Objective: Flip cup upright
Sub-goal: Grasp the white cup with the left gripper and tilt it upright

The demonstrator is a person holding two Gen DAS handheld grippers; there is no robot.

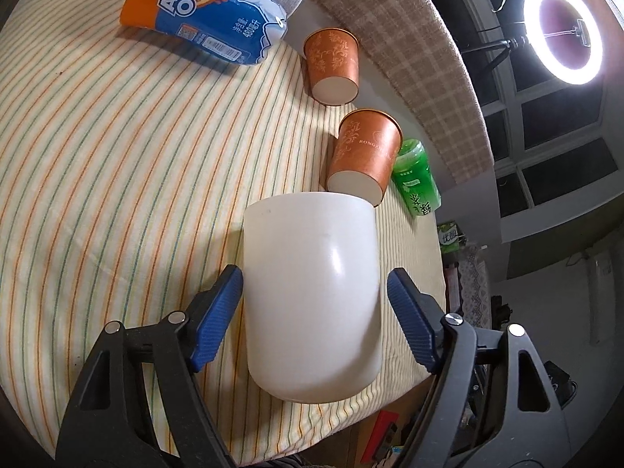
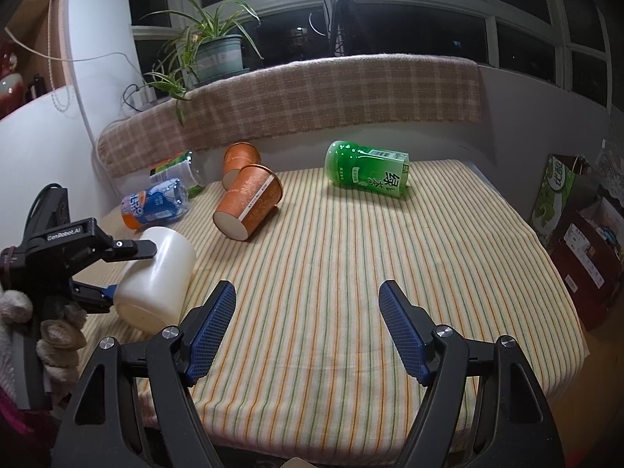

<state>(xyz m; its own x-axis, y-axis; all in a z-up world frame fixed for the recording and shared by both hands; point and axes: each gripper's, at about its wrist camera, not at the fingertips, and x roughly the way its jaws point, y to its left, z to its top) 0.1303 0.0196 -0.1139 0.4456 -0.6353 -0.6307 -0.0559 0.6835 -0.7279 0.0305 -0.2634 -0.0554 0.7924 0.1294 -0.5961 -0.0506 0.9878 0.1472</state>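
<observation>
The white cup (image 1: 312,292) lies on its side low in the centre of the left wrist view, on the striped tablecloth (image 1: 117,179), so the flip is not yet done. The left gripper (image 1: 315,319) brackets it with both blue pads (image 1: 216,319) set apart; the near pad seems to touch or nearly touch the wall, while a sliver of cloth shows at the other, so I judge the grasp is being set up rather than closed. In the right wrist view the same cup (image 2: 156,277) sits at lower left with its closed base toward the camera. Closing, lifting and turning it mouth-up all remain. The right gripper (image 2: 307,327) hangs spread wide over bare cloth, holding nothing. The cup's mouth is hidden in both views, and real pad contact is hard to make out. Two orange paper cups (image 1: 364,152) lie toppled beyond, near a green bottle (image 1: 415,179).
</observation>
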